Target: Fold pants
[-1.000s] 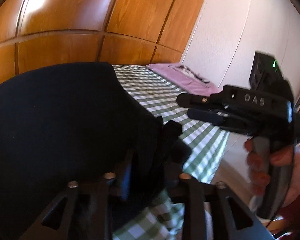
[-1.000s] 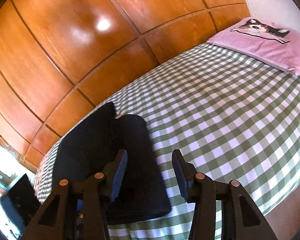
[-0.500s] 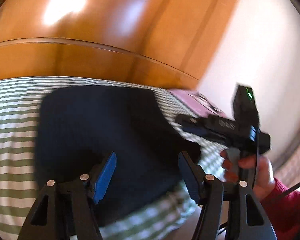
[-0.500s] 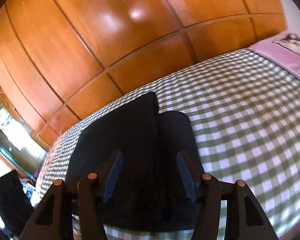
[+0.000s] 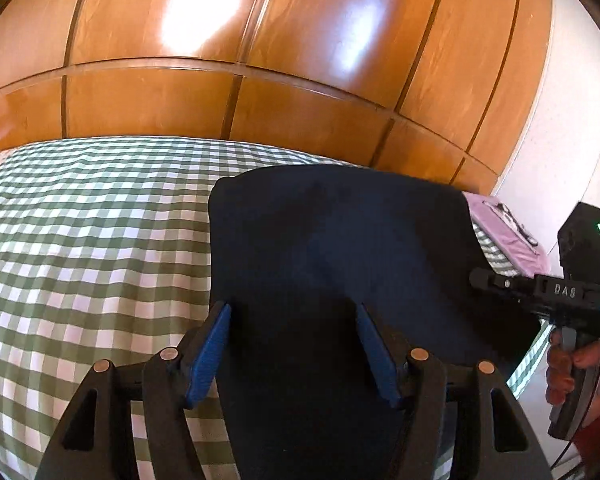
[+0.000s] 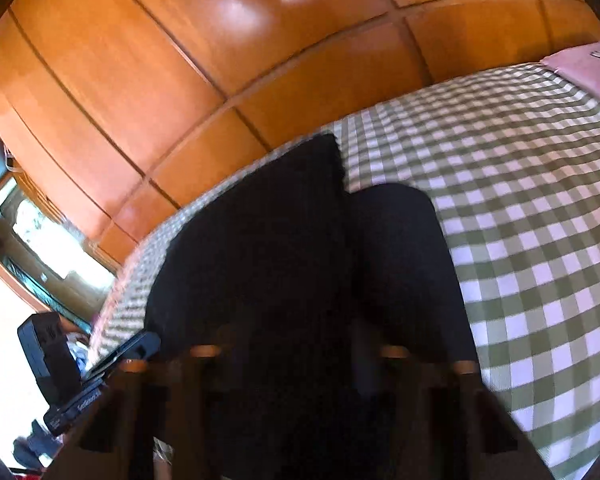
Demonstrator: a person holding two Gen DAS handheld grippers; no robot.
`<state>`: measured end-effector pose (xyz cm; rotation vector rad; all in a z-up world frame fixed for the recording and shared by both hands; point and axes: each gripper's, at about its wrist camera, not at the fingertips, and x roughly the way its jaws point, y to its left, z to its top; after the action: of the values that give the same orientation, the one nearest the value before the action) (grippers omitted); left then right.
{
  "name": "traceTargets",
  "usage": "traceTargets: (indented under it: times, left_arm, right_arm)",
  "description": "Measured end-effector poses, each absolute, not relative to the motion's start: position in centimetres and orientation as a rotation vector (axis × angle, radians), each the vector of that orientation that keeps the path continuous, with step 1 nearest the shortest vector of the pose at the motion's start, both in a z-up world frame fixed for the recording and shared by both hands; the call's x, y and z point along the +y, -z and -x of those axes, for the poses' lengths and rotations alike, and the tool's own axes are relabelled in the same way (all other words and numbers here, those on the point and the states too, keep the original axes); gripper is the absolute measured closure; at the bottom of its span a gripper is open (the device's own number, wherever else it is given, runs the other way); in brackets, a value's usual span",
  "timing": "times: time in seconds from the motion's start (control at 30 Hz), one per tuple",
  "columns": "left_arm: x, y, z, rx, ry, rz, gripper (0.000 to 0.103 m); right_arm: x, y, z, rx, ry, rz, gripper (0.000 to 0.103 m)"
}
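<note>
Your pants (image 5: 340, 248) lay folded at the bed's (image 5: 80, 240) near edge: soft, light, limp cloth, best pinched at a thick folded edge. Your left gripper (image 5: 294, 354) gaped empty; whether your right gripper (image 6: 300, 392) gaped, I couldn't tell.

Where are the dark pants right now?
The dark pants lie folded on the green checked bedspread near its front edge, ahead of the open left gripper, with the pink pillow beyond to the right.

Folded dark pants (image 6: 300, 240) on green-checked bedspread (image 6: 520, 200), wooden panelling (image 6: 180, 60) behind.
</note>
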<state>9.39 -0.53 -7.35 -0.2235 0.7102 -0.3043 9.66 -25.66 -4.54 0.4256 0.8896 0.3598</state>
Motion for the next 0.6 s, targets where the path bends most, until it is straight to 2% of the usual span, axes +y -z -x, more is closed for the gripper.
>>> traceTargets:
  times: [0.07, 0.2, 0.33, 0.53, 0.6]
  left_arm:
    - [-0.8, 6.4, -9.1, 0.690, 0.315, 0.246, 0.039]
    - [-1.8, 5.5, -9.3, 0.663, 0.356, 0.228, 0.039]
    - [-4.2, 5.4, -9.2, 0.647, 0.381, 0.136, 0.039]
    - [-8.1, 7.6, -8.6, 0.649, 0.308, -0.104, 0.038]
    - [-8.1, 7.4, -8.2, 0.645, 0.309, -0.107, 0.038]
  right_arm:
    - [-25.7, 3.9, -9.2, 0.878, -0.381, -0.414, 0.089]
    - [-25.5, 0.0, -7.1, 0.771, -0.383, -0.326, 0.090]
    - [-26.9, -1.6, -6.2, 0.732, -0.324, -0.340, 0.090]
    - [-28.4, 3.7, -7.0, 0.839, -0.227, -0.338, 0.090]
    - [-28.3, 4.8, -6.9, 0.831, -0.224, -0.334, 0.087]
